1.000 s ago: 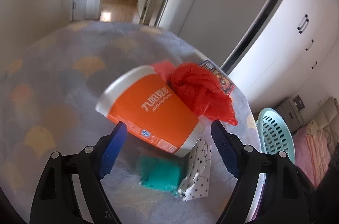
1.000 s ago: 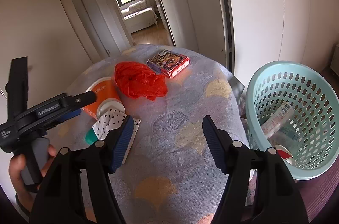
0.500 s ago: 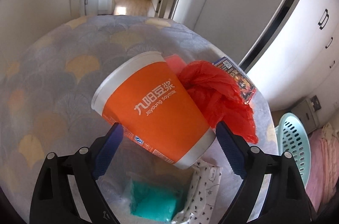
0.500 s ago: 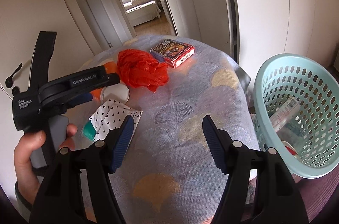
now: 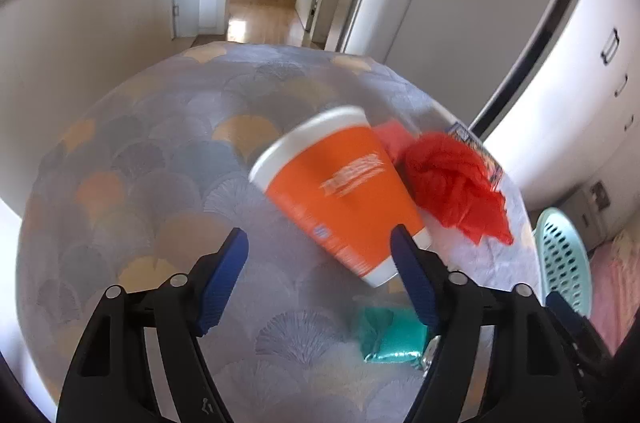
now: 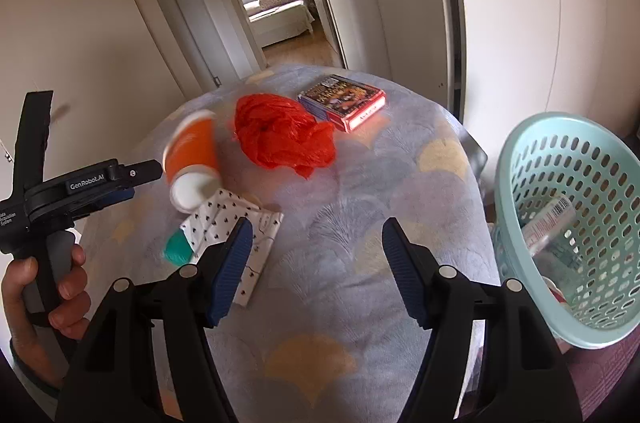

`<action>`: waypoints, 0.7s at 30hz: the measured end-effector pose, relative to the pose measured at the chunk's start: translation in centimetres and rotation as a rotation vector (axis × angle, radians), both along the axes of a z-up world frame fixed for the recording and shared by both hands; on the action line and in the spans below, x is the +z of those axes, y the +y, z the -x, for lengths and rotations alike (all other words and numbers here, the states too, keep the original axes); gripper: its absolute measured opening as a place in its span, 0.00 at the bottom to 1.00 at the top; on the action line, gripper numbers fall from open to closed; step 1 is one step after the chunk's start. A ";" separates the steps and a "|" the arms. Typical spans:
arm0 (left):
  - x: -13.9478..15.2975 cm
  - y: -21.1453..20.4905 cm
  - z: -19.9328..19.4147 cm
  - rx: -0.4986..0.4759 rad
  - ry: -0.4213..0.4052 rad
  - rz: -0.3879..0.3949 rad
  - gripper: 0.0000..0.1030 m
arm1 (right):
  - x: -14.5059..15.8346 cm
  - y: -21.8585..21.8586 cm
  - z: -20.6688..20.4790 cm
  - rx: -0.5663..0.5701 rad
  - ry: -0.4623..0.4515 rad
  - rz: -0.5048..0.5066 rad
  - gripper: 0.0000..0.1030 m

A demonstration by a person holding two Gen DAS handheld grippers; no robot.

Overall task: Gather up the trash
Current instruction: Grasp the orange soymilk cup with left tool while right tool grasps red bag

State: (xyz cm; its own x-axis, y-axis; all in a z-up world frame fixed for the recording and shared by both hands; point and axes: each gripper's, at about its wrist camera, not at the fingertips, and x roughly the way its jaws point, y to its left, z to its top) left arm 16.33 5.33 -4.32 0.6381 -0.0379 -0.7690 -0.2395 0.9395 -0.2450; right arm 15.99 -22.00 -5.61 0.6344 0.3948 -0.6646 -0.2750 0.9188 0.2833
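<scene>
The left gripper [image 5: 318,263] has just been narrowing yet grips nothing; the orange cup [image 5: 340,195] lies beside it; better centre first; right gripper [image 6: 316,263] gapes empty.

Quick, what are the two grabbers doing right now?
Left gripper: open, jaws have just been closing; the orange cup lies against one finger, not gripped.
Right gripper: open, holding nothing.
</scene>
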 end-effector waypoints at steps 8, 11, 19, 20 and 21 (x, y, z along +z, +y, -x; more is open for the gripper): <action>-0.5 -1.0 -2.2 0.003 -0.032 0.190 0.81 | 2.5 0.0 -2.1 0.010 -0.069 -0.008 0.62; -1.2 -2.1 -3.4 0.030 -0.004 0.179 0.81 | 3.0 -0.5 -2.7 0.003 -0.079 -0.030 0.62; -2.7 -4.3 -4.6 0.046 0.043 0.016 0.77 | 2.5 -0.2 -4.3 0.012 -0.059 -0.027 0.62; -2.6 -4.3 -4.6 0.035 0.038 0.019 0.74 | 2.5 0.1 -4.6 0.021 -0.059 -0.020 0.62; -2.5 -4.1 -4.5 0.027 0.034 0.026 0.67 | 2.5 0.4 -4.9 0.029 -0.058 -0.010 0.62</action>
State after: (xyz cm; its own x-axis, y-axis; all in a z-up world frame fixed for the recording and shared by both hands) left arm 20.79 1.22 -6.80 0.6128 -0.0409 -0.7892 -0.2733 0.9261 -0.2602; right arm 20.94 -21.62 -3.06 0.6598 0.4200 -0.6231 -0.3171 0.9074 0.2758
